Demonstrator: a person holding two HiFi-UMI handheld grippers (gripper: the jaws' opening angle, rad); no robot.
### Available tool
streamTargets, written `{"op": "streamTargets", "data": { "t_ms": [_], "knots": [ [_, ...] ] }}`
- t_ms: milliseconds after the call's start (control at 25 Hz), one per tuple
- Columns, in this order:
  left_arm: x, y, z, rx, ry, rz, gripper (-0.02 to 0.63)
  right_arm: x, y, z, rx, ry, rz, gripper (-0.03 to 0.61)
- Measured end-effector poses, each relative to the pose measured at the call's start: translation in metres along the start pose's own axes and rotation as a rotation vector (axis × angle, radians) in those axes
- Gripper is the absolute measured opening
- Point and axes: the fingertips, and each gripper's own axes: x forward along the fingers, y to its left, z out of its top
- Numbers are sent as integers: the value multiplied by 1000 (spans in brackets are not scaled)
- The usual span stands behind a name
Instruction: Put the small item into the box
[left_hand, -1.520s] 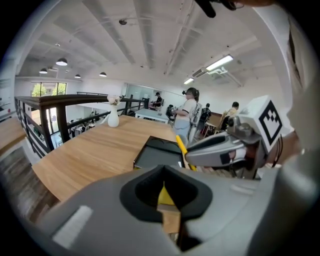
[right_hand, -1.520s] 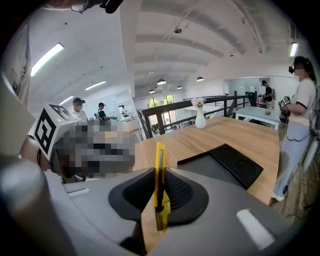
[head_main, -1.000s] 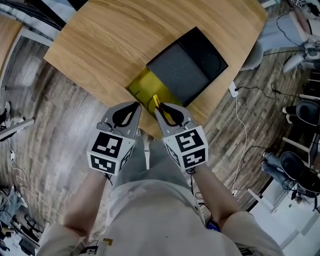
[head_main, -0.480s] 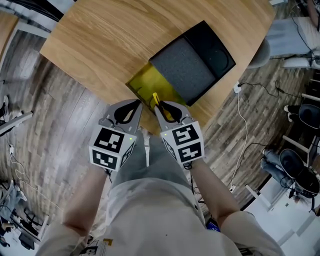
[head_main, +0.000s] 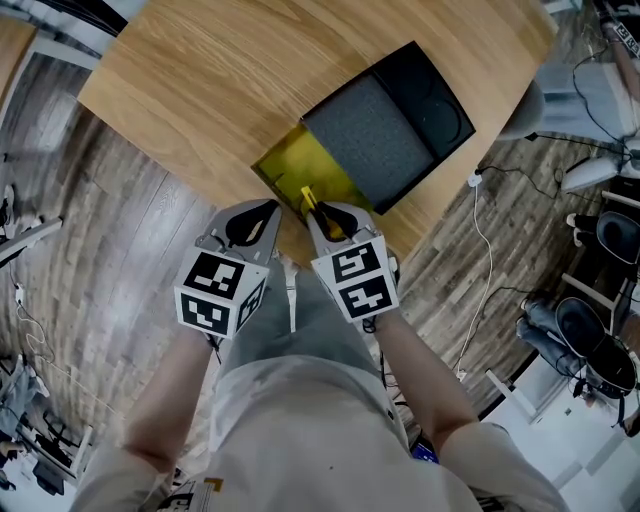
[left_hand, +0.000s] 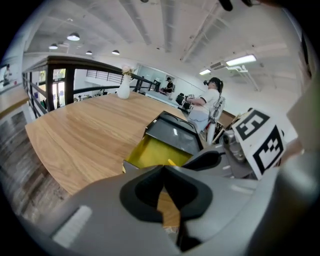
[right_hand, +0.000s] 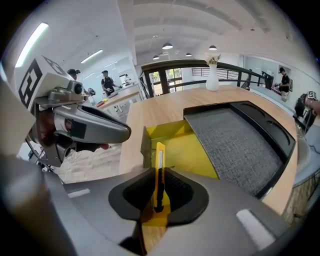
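The right gripper (head_main: 318, 213) squeezes a thin yellow knife (right_hand: 159, 167) tight between its jaws. The knife tip pokes out over the near edge of the yellow box (right_hand: 197, 150). The left gripper (left_hand: 164, 167) is closed, holding nothing.

The utility knife's (right_hand: 159, 152) rear is buried in the right tool's (right_hand: 159, 174) jaws. The yellow box's (head_main: 296, 170) far side lies under the black tray (head_main: 438, 105); the table's (head_main: 200, 80) far edge is cropped.
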Motion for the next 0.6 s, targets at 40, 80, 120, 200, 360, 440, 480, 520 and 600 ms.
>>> {"op": "streamTargets", "data": {
  "t_ms": [40,80,120,200,360,440,480,520,600],
  "knots": [
    [0,1,0,-23,-1,-4,3,1,0,0,-5,7,1,58],
    [1,2,0,-30,-1,-2,3,2,0,0,-10,12,2,60],
    [1,3,0,-18,2,6,3,3,0,1,-14,17,4,60],
    [1,4,-1,23,12,22,3,3,1,1,-18,23,8,60],
    [-2,0,-3,4,14,14,3,1,3,-6,-17,65,12,61],
    [-3,2,-6,-14,17,19,3,1,2,-14,-24,96,3,58],
    [-4,3,-8,-18,21,24,3,1,1,-17,-30,110,-3,55],
    [-4,4,-10,-20,24,29,3,2,-1,-20,-32,120,-7,57],
    [-6,5,-13,-21,26,35,3,1,-2,-23,-20,128,-7,61]
  ]
}}
